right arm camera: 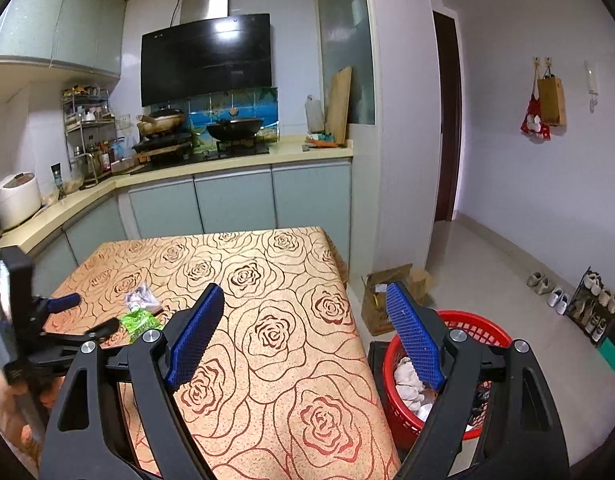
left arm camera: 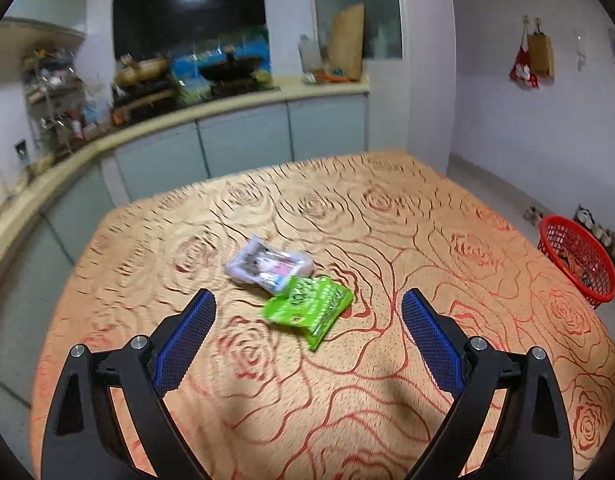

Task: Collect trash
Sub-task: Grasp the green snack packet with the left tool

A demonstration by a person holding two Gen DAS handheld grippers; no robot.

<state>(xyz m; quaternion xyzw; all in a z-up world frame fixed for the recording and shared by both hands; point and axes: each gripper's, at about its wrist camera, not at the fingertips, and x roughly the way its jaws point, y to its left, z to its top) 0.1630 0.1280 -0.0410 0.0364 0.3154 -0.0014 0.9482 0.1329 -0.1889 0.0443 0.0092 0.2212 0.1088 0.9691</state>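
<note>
Left gripper (left arm camera: 307,320) you held open, empty, aimed at green wrapper (left arm camera: 309,307) on counter (left arm camera: 447,264) for pickup; right gripper (right arm camera: 305,332) open, empty, beside red basket (right arm camera: 479,330).

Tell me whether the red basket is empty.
Not empty: the red basket holds crumpled white trash.

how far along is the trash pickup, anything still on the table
Done: the red plastic basket on the floor beside the table already holds crumpled white paper. In hand: nothing; the left gripper is open, aimed at the wrappers, and the right gripper is open and empty. Left: the green snack wrapper and the pale purple wrapper on the rose-patterned tablecloth.
</note>
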